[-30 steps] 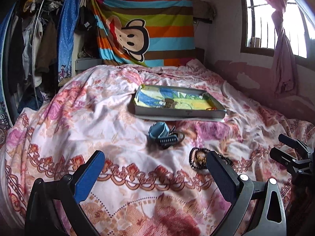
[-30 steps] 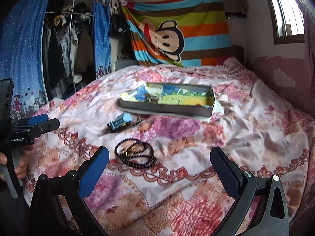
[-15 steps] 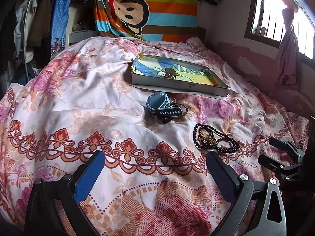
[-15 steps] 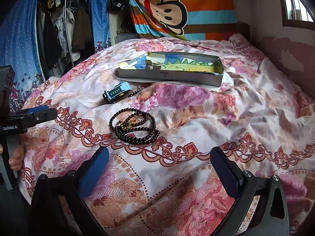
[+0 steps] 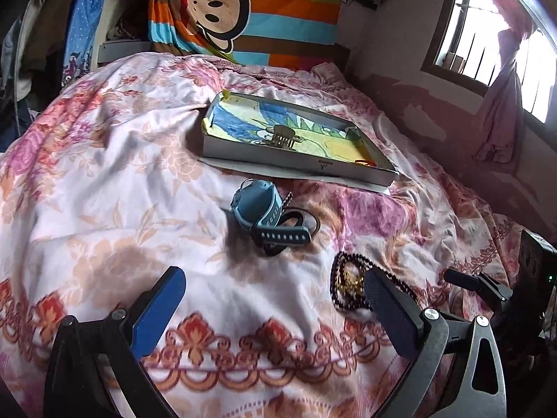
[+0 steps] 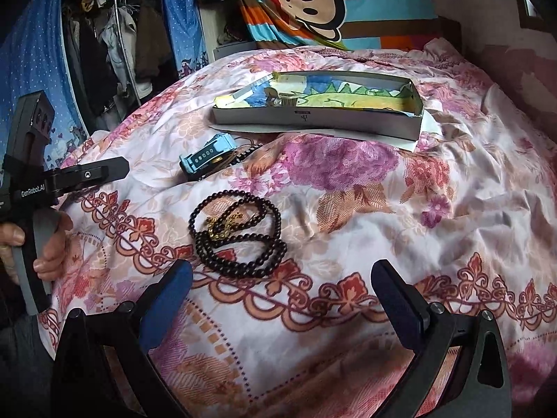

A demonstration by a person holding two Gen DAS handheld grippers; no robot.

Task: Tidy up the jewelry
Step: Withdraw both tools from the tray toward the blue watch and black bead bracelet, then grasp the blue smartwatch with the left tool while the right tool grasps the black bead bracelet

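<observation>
A shallow grey box (image 5: 299,162) (image 6: 313,122) with a colourful drawing inside lies on the floral bedspread; a small brass clip-like piece (image 5: 282,136) sits in it. In front of it lies a blue watch (image 5: 264,210) (image 6: 209,156) over a thin cord. Nearer lies a coiled black bead necklace (image 6: 236,233) (image 5: 348,285) with a gold chain in its middle. My left gripper (image 5: 271,299) is open, low over the bedspread just short of the watch, its right finger partly hiding the beads. My right gripper (image 6: 282,292) is open, the beads just beyond its left finger.
The bedspread (image 6: 383,209) is rumpled with folds. A striped monkey blanket (image 5: 243,10) hangs at the bed's head. Hanging clothes (image 6: 115,45) are at the left; a window with a pink curtain (image 5: 501,104) is at the right. A hand (image 6: 48,244) holds the left gripper's handle.
Both grippers have come forward and down toward the bed; the watch and the beads look larger and nearer. Both stay open and nothing has been picked up.
</observation>
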